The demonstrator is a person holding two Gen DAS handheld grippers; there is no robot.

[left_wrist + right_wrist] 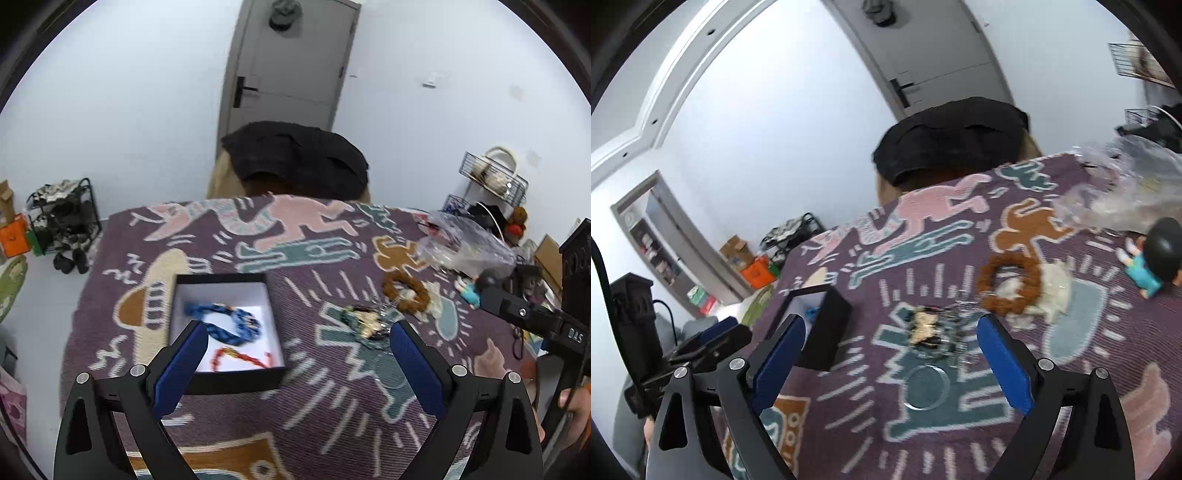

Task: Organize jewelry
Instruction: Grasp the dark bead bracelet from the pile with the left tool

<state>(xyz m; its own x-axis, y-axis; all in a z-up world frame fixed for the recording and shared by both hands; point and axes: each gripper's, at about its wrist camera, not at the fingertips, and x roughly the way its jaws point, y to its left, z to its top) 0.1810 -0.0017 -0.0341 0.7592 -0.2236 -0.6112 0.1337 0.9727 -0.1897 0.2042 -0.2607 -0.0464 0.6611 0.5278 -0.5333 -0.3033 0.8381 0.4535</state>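
Both hand-held grippers, left (295, 350) and right (890, 343), wide open, empty; risk: tangled jewelry pile (932, 330) at 12 o'clock snags, dragging neighbouring pieces off the counter (960, 443).

Home bedroom/entry area: grey door (291, 62) with hat hung on it, shoe rack (64, 218), wire shelf (493, 177), patterned woven blanket (332, 398) over the surface.

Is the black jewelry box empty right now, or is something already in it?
Not empty. The open black box holds a blue braided piece and a red-orange strand on its white lining.
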